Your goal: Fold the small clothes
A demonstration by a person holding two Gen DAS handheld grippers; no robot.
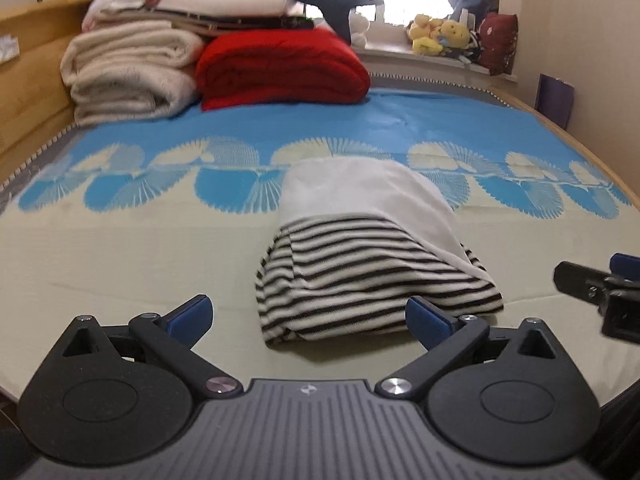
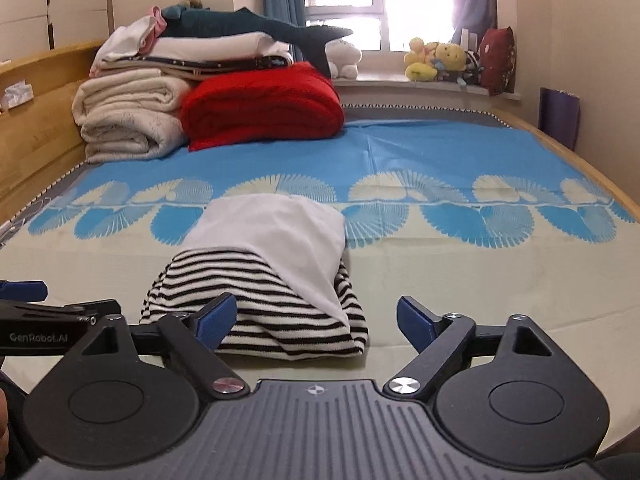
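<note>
A small folded garment [image 1: 360,256], white on top with black-and-white stripes below, lies on the bed sheet [image 1: 120,260] near the front. My left gripper [image 1: 308,316] is open and empty just in front of it, its blue pads apart at the garment's near edge. The garment also shows in the right wrist view [image 2: 264,276]. My right gripper [image 2: 316,320] is open and empty in front of the garment's near right corner. The right gripper's tip shows at the left wrist view's right edge [image 1: 592,284].
Stacked cream blankets [image 2: 128,120], a red folded blanket [image 2: 260,104] and a plush shark [image 2: 256,28] sit at the bed's far left. Plush toys [image 2: 436,60] line the window sill. A wooden headboard [image 2: 36,116] runs along the left.
</note>
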